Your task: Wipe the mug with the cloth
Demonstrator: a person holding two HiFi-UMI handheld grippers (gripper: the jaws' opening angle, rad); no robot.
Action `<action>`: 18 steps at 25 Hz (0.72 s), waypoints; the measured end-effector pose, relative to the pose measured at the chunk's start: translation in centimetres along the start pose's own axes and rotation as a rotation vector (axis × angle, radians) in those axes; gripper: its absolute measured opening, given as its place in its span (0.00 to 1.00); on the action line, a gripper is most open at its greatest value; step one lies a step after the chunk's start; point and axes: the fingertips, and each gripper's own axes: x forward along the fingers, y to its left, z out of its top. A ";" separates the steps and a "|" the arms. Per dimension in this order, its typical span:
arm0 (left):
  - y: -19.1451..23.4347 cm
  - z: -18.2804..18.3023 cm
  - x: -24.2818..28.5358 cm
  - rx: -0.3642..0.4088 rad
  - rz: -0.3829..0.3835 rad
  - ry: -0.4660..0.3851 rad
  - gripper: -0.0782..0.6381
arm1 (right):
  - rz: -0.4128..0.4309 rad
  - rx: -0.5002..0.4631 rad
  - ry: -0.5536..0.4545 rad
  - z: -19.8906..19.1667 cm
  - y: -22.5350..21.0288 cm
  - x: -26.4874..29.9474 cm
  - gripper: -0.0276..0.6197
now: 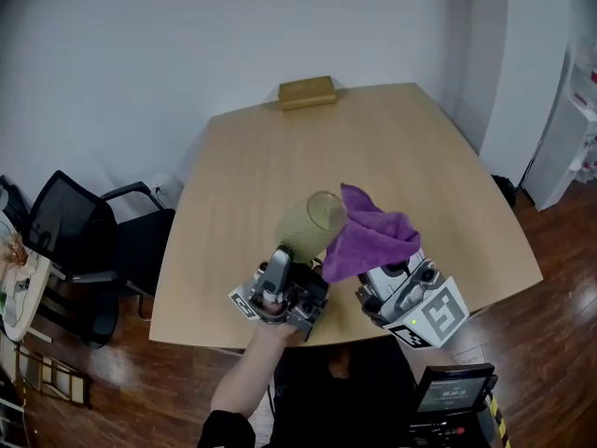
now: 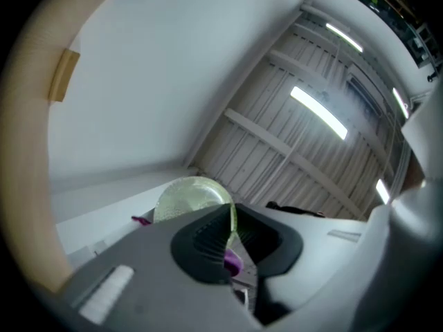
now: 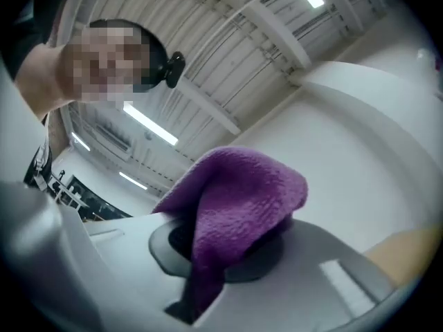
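A translucent yellow-green mug [image 1: 311, 225] is held up above the table's near edge, tilted, with my left gripper [image 1: 291, 278] shut on its rim. In the left gripper view the mug [image 2: 190, 198] rises beyond the jaws, its thin wall pinched between the dark pads, and a scrap of purple shows below. My right gripper [image 1: 387, 273] is shut on a purple cloth [image 1: 370, 234], whose bunched top lies against the mug's mouth. Seen from the right gripper, the cloth [image 3: 235, 206] drapes over and hides the jaws.
A light wooden table [image 1: 280, 157] lies below, with a tan box [image 1: 307, 91] at its far edge. A black office chair [image 1: 84, 241] stands at the left. A black device [image 1: 454, 390] sits low at the right, near the wooden floor.
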 end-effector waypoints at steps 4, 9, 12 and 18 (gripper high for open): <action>-1.9 -0.1 0.0 0.027 -0.076 0.023 0.18 | 0.128 -0.116 0.208 -5.3 4.3 -0.2 0.09; -3.2 -1.5 -0.3 0.083 -0.119 0.164 0.17 | 0.102 0.040 0.206 -5.0 1.1 -0.9 0.09; -3.6 -2.7 -0.4 0.096 -0.143 0.245 0.17 | 0.211 0.410 -0.079 0.6 -1.5 -2.1 0.09; -3.9 -5.4 -0.2 0.075 -0.185 0.344 0.17 | 0.408 0.723 -0.205 1.6 0.4 -2.7 0.09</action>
